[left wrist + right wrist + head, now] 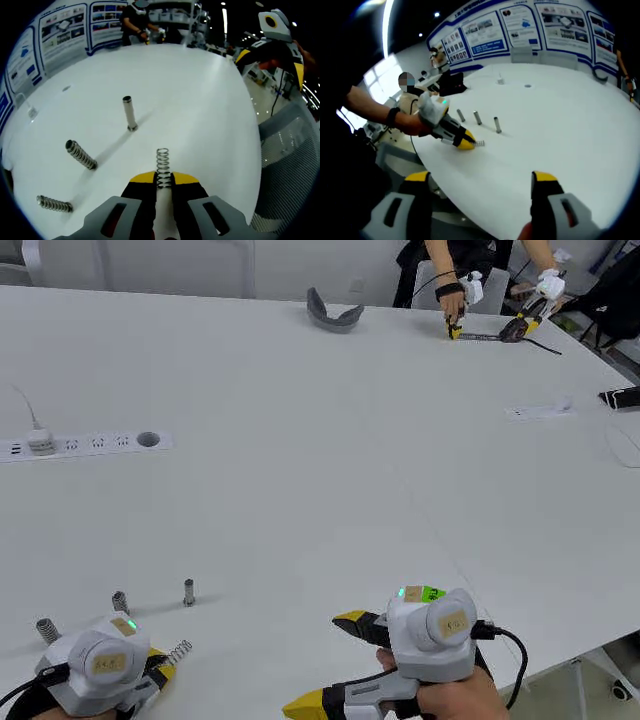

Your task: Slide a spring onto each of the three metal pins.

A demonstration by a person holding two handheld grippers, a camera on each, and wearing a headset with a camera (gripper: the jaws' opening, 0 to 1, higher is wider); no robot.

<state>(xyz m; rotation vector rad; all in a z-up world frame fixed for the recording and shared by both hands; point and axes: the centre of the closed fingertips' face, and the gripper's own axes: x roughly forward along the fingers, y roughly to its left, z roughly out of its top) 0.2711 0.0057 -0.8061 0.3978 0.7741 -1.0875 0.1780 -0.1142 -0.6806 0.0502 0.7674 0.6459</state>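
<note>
Clamping a spring (pixel 162 162), left gripper (pixel 159 179) fingers face a bare pin (pixel 130 113) beside two sprung pins (pixel 80 154); right gripper (pixel 480 178) fingers gape.

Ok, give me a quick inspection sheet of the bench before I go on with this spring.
Surface: white table, no spills seen.
Job's things: two sprung pins; bare pin upright; spring clamped in left gripper.
Clutter: power strip, grey curved part, black device.
Grippers: left gripper shut on spring; right gripper open, empty.
Cables: lead on right gripper; charger in power strip.
Surroundings: another person at far edge; wall posters.
</note>
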